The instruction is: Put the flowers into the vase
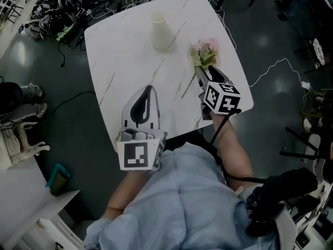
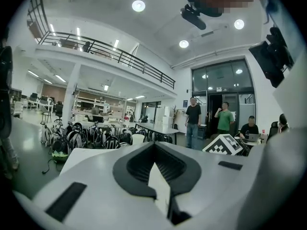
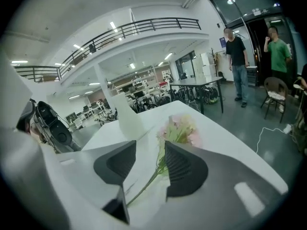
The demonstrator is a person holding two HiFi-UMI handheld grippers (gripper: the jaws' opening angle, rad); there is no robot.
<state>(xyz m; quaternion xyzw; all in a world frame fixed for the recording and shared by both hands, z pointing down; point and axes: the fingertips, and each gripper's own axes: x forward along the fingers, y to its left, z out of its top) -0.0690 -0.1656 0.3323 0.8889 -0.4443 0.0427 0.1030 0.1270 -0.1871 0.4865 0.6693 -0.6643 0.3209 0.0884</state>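
Pale blue shirt fills the bottom of the head view, and both forearms reach up the frame from it to the grippers over the white, marble-veined bench.

At lower centre, the left gripper hangs above the near part of the bench. In its own view its fingers are clenched tip to tip with nothing between them.

To its right, the right gripper slants down toward the flowers. These lie flat on the bench at right of centre, with pink blooms and green leaves pointing up the frame and the thin stem trailing down-left.

In the right gripper view its fingers stand released and well apart. The stem runs up through the gap between them to the blooms just beyond the tips. Neither pad presses on the stem, though it passes close to the right-hand one.

The vase is white and narrow-necked. It stands upright near the far edge of the bench, up and to the left of the flowers and apart from them. The right gripper view shows it beyond the left-hand finger.

Cables and gear lie on the dark floor at upper left.
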